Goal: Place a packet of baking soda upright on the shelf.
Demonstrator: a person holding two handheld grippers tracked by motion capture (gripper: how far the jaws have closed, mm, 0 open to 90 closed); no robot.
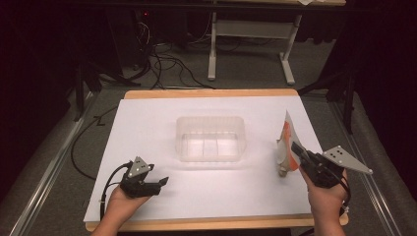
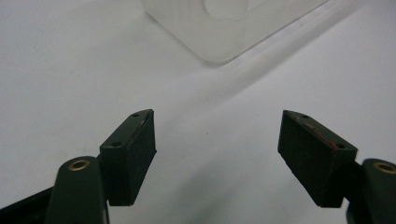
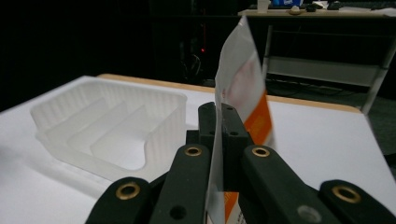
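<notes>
On the right side of the table, the right gripper (image 1: 295, 149) has its jaws clamped tight on a flat white and orange packet (image 1: 286, 142), holding it upright on edge and raised off the white sheet (image 1: 147, 128). Seen in the right gripper view, the packet (image 3: 238, 88) stands between the two black jaws, its top corner tilted; some faint reddish print shows on its white part, too blurred to read.

A clear plastic container (image 1: 211, 138) with ribbed dividers inside sits near the middle of the sheet, well apart from the packet. The left gripper (image 1: 164, 181) rests low at the near left, its jaws spread wide with nothing between them, pointing toward a corner of the container (image 2: 219, 32).

The sheet covers a wooden tabletop (image 1: 211, 93). Beyond it the room is dark, with grey carpet, loose cables (image 1: 167, 64) and a white desk frame (image 1: 251, 44).
</notes>
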